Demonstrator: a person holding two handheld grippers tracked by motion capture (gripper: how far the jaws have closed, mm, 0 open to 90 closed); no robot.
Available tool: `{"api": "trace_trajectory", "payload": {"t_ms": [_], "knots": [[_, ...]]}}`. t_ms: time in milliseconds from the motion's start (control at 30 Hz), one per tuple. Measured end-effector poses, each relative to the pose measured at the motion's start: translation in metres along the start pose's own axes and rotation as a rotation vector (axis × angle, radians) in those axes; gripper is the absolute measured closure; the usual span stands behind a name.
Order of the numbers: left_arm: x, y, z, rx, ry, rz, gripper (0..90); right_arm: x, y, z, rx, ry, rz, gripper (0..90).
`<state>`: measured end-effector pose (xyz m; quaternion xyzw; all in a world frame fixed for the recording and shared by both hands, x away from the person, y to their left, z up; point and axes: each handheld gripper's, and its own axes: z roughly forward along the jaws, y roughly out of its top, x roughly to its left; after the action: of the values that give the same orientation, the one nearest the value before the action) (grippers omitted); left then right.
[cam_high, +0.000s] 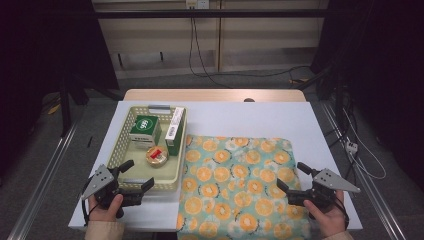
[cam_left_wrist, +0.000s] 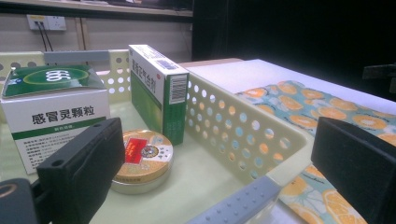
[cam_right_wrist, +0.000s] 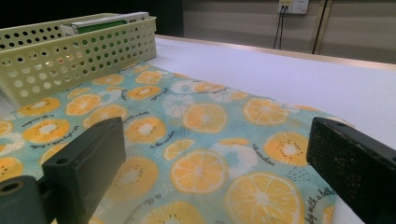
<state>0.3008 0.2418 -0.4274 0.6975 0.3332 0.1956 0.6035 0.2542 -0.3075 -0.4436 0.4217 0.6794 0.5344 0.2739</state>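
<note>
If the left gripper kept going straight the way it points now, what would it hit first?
Most likely the near rim of the basket, which crosses between the open jaws of the left gripper. If it cleared the rim, the round tin comes next; depth is hard to judge.

Basket (cam_high: 117, 150) sits left of the cloth (cam_high: 235, 185), touching it; inside, two medicine boxes (cam_high: 145, 131) (cam_high: 175, 131) stand behind a round tin (cam_high: 156, 156).

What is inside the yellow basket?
The basket holds a white-and-green box, a slim green box standing on edge, and a round tin. The boxes' contents are hidden.
</note>
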Motion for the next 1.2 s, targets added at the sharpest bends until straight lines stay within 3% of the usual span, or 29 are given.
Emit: {"api": "trace_trajectory", "payload": {"t_ms": [500, 667, 867, 1200], "knots": [[-0.002, 0.0, 0.002, 0.005, -0.017, 0.011, 2.8, -0.004, 0.001, 0.001, 0.038, -0.005, 0.002, 4.8], [-0.004, 0.0, 0.004, 0.006, -0.022, 0.016, 2.8, -0.004, 0.003, 0.002, 0.07, -0.016, -0.023, 4.8], [-0.007, 0.001, 0.003, -0.001, -0.029, 0.022, 2.9, -0.005, 0.011, 0.005, 0.102, -0.006, 0.002, 5.1], [-0.007, 0.001, 0.003, -0.008, -0.032, 0.019, 2.9, -0.015, 0.033, 0.034, 0.152, -0.011, -0.007, 5.8]]}}
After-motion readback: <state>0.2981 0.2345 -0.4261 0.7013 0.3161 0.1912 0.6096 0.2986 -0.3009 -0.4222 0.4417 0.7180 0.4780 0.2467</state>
